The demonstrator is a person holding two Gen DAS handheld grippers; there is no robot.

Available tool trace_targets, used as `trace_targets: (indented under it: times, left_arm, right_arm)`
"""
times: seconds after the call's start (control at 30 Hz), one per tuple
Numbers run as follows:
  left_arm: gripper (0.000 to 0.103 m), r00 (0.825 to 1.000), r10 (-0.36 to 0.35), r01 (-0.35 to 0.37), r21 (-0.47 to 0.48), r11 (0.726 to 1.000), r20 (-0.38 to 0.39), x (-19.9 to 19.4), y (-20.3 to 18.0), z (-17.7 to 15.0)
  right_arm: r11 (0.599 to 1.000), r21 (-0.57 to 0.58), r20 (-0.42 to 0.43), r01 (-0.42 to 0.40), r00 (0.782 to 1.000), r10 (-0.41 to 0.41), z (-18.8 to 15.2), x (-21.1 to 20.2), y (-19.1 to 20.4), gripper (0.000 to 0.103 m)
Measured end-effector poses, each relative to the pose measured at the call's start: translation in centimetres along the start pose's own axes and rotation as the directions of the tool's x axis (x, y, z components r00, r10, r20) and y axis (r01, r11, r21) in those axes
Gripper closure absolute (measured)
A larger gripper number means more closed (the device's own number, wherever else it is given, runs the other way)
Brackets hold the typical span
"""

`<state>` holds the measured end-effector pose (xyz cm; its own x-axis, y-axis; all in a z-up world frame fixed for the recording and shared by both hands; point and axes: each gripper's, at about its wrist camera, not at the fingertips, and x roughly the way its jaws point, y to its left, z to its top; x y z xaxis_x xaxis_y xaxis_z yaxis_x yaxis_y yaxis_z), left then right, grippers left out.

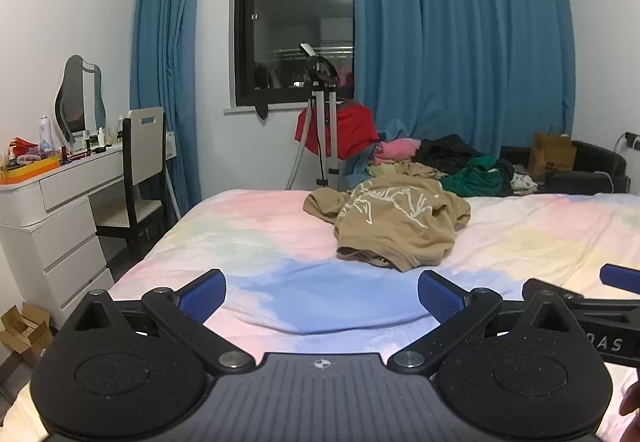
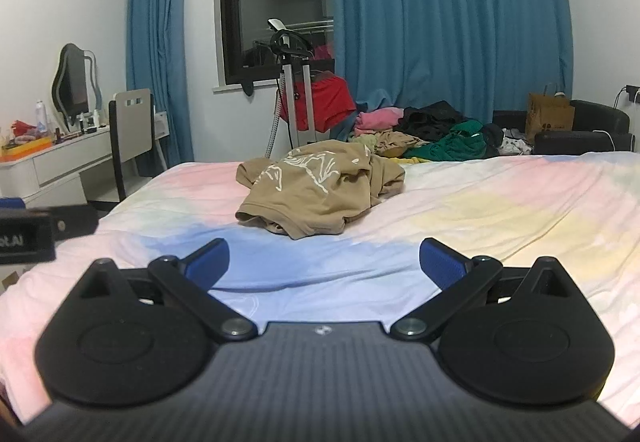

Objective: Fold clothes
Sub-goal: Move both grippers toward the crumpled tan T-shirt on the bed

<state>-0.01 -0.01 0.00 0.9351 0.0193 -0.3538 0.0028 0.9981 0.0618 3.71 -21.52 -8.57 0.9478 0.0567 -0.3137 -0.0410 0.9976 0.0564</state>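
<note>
Both grippers sit low over the near edge of the bed, each with its blue pads spread wide and nothing between them: left gripper (image 1: 322,296), right gripper (image 2: 324,262). Pastel tie-dye bedsheet (image 1: 248,242) lies beneath them, bare across the gap ahead. Tan T-shirt (image 1: 394,224) with a white line print lies crumpled in a heap further up the bed, well apart from both grippers; not flat, not folded. Hem edge faces the cameras, one sleeve trails off to the left of the heap. Heap's longer spread runs roughly left-right across the bed, though the bunching makes the garment's true axis hard to read. Bearing: in the left wrist view the shirt sits forward and to the right of centre; in the right wrist view (image 2: 320,188) it sits almost dead ahead. Judgement: right gripper is the better lined up with it, distance about equal for both. Any reach goes straight forward along the bed. Pile of mixed clothes (image 1: 440,162) lies beyond the far edge, unsorted, under the blue curtain (image 1: 460,42).
</note>
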Motion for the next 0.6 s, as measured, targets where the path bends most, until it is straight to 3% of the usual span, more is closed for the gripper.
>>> trace_targets:
  times: [0.3,0.6]
  left_arm:
    - [0.0,1.0,0.019,-0.019,0.006,1.0,0.016,-0.2,-0.5,-0.3]
    - [0.0,0.999,0.049,-0.049,0.02,0.999,0.003,1.2,-1.8,-0.7]
  right_arm:
    - [0.999,0.043,0.05,-0.001,0.999,-0.001,-0.5,-0.1,0.0,0.0]
    - [0.999,0.027,0.032,0.023,0.999,-0.024,0.3,0.1,-0.4,0.0]
